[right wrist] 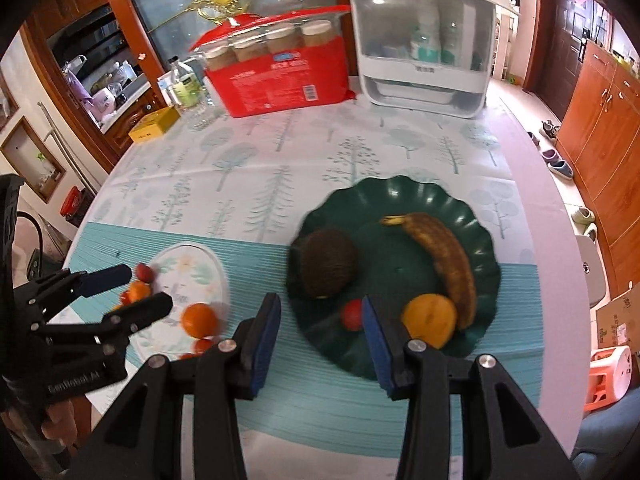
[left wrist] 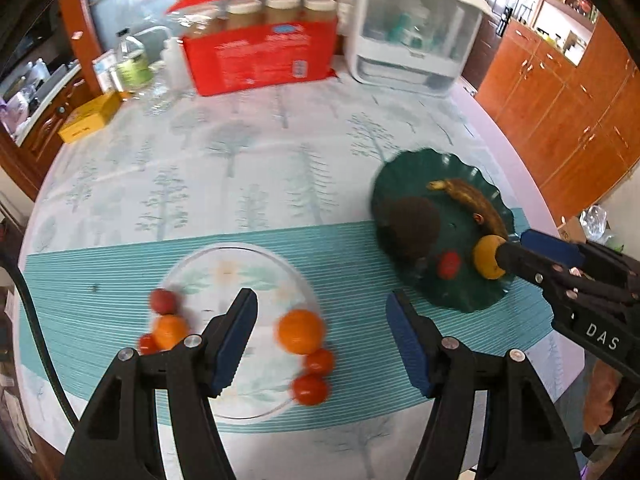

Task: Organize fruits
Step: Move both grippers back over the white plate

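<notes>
The left gripper [left wrist: 322, 336] hangs above the white plate [left wrist: 224, 268], jaws spread and holding nothing; the right gripper [right wrist: 320, 338] hangs over the near rim of the green plate [right wrist: 400, 196], jaws also apart and empty. On the white plate lie two oranges, one [left wrist: 301, 331] right of the left gripper and one [left wrist: 170, 331] left of it, with small red fruits [left wrist: 311, 389] beside them, perhaps tomatoes, though blur leaves that unsure. The green plate holds a brown banana [right wrist: 444, 260], a dark round fruit [right wrist: 326, 264], a yellow-orange fruit [right wrist: 430, 320] touching the banana's end, and one small red fruit [right wrist: 352, 315]; the plates sit well apart on a tree-print tablecloth [right wrist: 260, 168].
</notes>
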`<action>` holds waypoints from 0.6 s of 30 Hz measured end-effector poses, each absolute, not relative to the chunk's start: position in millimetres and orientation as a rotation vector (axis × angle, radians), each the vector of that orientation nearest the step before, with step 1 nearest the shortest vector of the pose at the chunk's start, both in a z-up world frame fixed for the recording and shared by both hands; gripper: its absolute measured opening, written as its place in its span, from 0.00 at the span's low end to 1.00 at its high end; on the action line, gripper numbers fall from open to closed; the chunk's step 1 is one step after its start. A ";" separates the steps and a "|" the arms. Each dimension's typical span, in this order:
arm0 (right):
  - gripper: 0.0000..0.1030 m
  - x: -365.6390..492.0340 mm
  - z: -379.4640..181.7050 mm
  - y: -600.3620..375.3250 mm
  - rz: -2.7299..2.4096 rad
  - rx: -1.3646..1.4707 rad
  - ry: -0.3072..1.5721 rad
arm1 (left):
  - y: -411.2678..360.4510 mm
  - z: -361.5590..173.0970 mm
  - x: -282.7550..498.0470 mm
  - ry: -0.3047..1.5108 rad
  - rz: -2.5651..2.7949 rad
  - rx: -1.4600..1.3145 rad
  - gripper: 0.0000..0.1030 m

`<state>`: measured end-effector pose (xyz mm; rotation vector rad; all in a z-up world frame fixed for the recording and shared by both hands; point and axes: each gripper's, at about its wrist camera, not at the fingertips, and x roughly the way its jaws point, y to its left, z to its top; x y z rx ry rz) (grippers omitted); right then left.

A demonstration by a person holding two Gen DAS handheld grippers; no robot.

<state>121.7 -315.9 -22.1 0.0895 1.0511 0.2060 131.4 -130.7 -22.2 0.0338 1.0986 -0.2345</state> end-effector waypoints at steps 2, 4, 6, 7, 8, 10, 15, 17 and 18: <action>0.41 118.7 -19.2 -299.8 0.215 0.096 1.047 | -111.2 -16.5 129.6 1.081 -0.219 0.036 0.64; 0.41 116.7 -17.4 -280.7 0.227 0.096 1.049 | -87.1 -10.8 128.2 1.056 -0.201 0.028 0.64; 0.41 116.4 -16.5 -259.9 0.245 0.091 1.049 | -64.8 -7.1 127.6 1.042 -0.175 0.017 0.64; 0.41 116.2 -16.5 -250.8 0.253 0.086 1.049 | -54.9 -6.2 127.2 1.038 -0.165 0.009 0.64; 0.41 116.0 -16.6 -241.5 0.261 0.081 1.049 | -41.7 -5.9 126.7 1.035 -0.153 -0.004 0.64; 0.41 115.9 -17.1 -222.6 0.276 0.068 1.049 | -18.4 -8.3 127.1 1.036 -0.128 -0.022 0.64; 0.41 118.9 -23.4 -178.9 0.325 0.048 1.055 | 23.7 -24.0 122.6 1.064 -0.084 -0.050 0.64; 0.41 120.9 -28.1 -167.1 0.336 0.041 1.058 | 37.3 -36.6 121.1 1.089 -0.074 -0.059 0.65; 0.41 122.4 -32.1 -160.1 0.342 0.037 1.063 | 42.2 -43.5 120.5 1.104 -0.070 -0.062 0.65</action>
